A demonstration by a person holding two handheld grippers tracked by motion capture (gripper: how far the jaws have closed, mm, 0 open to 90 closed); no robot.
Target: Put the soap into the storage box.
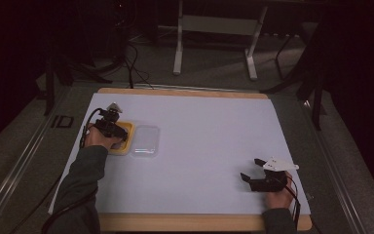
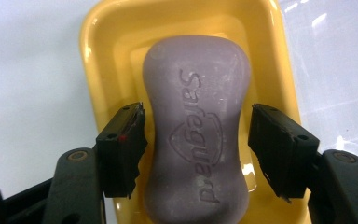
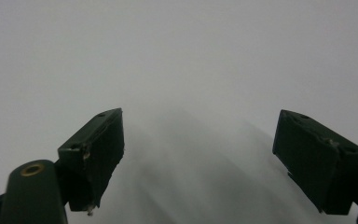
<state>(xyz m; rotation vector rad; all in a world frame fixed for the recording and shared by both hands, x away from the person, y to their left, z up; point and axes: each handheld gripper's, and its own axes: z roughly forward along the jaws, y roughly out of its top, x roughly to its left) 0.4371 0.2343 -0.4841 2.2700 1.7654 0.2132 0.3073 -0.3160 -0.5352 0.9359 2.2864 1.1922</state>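
A purple-grey bar of soap [image 2: 196,126] stamped "Safeguard" lies in a yellow soap dish [image 2: 102,51]. My left gripper [image 2: 196,147] hangs over the dish, open, one jaw on each side of the bar with a gap at both sides. In the high view the left gripper [image 1: 111,127] covers most of the yellow dish [image 1: 125,145] at the table's left. A clear plastic lid [image 1: 145,141] lies flat just right of the dish. My right gripper [image 1: 253,169] rests near the front right of the table, open and empty; its own view has the right gripper [image 3: 198,161] over bare white surface.
A white sheet [image 1: 204,136] covers the wooden table, whose edge [image 1: 185,223] runs along the front. Beyond the table stand a white frame's legs [image 1: 177,53] and dark stands on a grey floor. A black cable [image 1: 85,129] trails from the left gripper.
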